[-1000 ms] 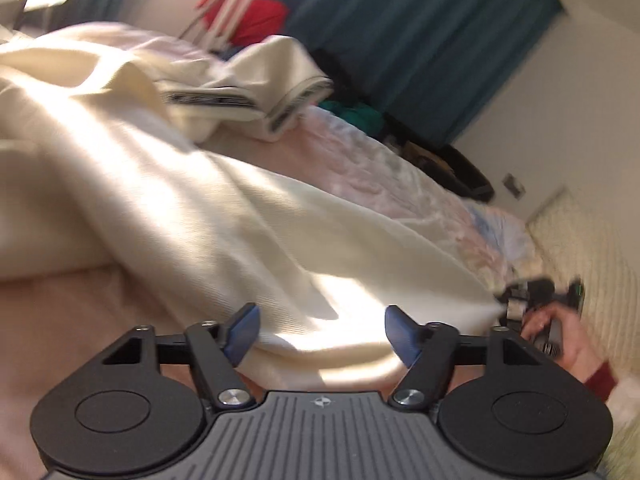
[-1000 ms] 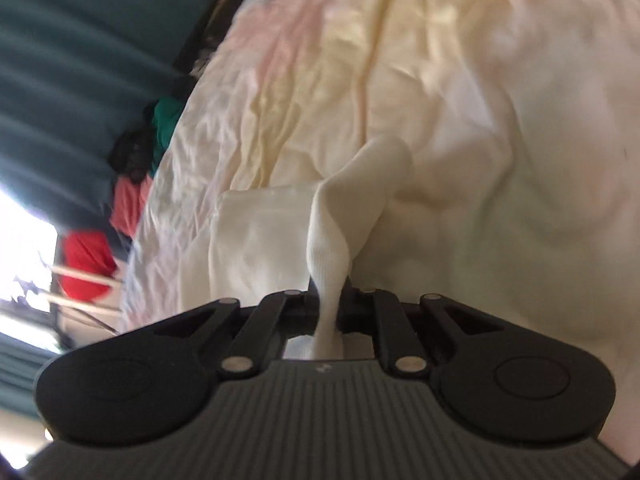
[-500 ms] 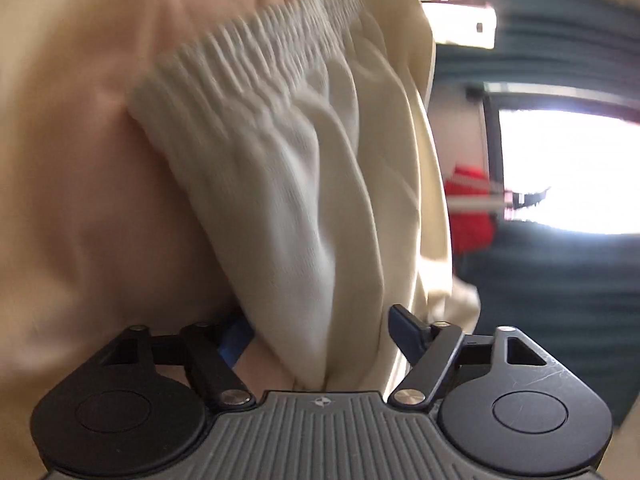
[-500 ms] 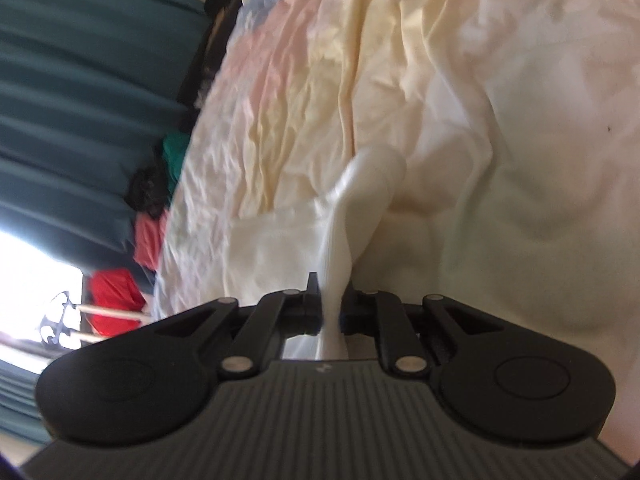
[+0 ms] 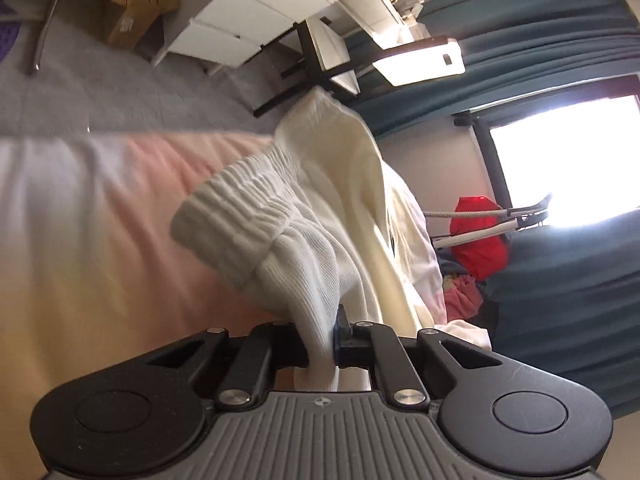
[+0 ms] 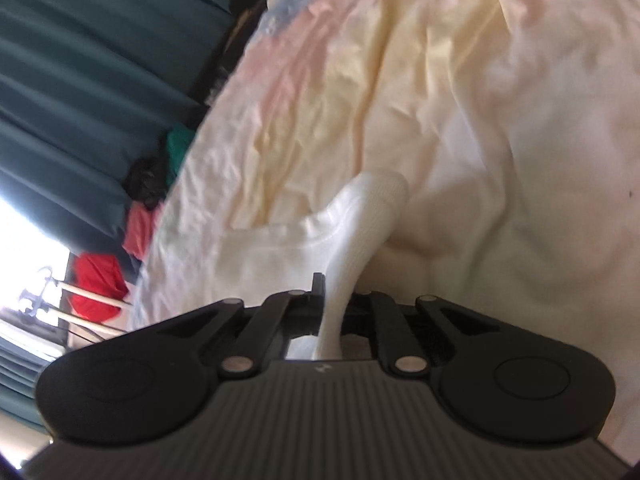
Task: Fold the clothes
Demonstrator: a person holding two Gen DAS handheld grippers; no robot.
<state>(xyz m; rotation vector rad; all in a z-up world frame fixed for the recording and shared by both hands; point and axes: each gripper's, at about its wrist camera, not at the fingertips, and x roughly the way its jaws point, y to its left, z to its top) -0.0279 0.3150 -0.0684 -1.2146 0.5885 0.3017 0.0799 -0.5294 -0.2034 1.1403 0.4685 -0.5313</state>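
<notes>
A cream ribbed garment (image 5: 320,236) with a gathered elastic band (image 5: 240,200) hangs over the pastel bed sheet (image 5: 80,208). My left gripper (image 5: 322,338) is shut on a fold of it just below the band. In the right wrist view the same cream garment (image 6: 280,252) lies partly on the bed, and a ribbed strip of it (image 6: 360,232) rises into my right gripper (image 6: 334,304), which is shut on it. The cloth between the two grips is out of view.
The crumpled pastel bed sheet (image 6: 460,100) fills the right view. Beyond the bed edge are grey floor (image 5: 100,92), a white drawer unit (image 5: 256,20), a black chair frame (image 5: 296,68), teal curtains (image 5: 560,280), a bright window (image 5: 568,152) and red clothing (image 5: 478,232) on a rack.
My left gripper went from open over the spread garment to shut on its banded end and swung toward the room. The right gripper kept its hold and barely moved.
</notes>
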